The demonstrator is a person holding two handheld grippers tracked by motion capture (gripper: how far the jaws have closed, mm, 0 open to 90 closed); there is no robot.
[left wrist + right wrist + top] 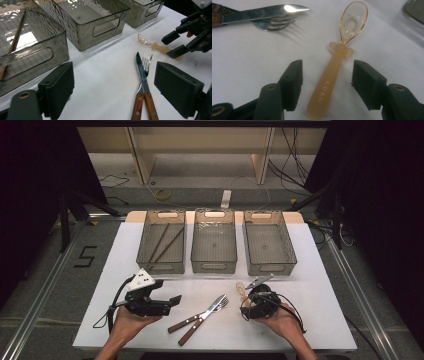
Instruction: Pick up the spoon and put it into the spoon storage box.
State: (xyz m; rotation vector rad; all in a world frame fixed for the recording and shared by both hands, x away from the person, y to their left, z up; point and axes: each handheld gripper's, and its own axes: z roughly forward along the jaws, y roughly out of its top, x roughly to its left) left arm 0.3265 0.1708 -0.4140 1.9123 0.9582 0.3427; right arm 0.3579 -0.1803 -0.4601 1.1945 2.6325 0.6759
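Straddling the light, slick plastic spoon (pixel 337 65) on the table (pixel 249 62), the right tongs (pixel 327 82) are gaping wide around its stiff, thicker handle, the safest grip.

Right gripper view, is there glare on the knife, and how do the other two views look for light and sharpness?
Right gripper view: a bright glare spot on the knife blade; the spoon is sharp. Left gripper view: ceiling light reflects off the bins. High view: the table is evenly lit, the surroundings dark.

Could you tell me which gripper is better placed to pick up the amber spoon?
Right. The right gripper already straddles the spoon handle with open jaws; the left gripper hangs open beside the knife.
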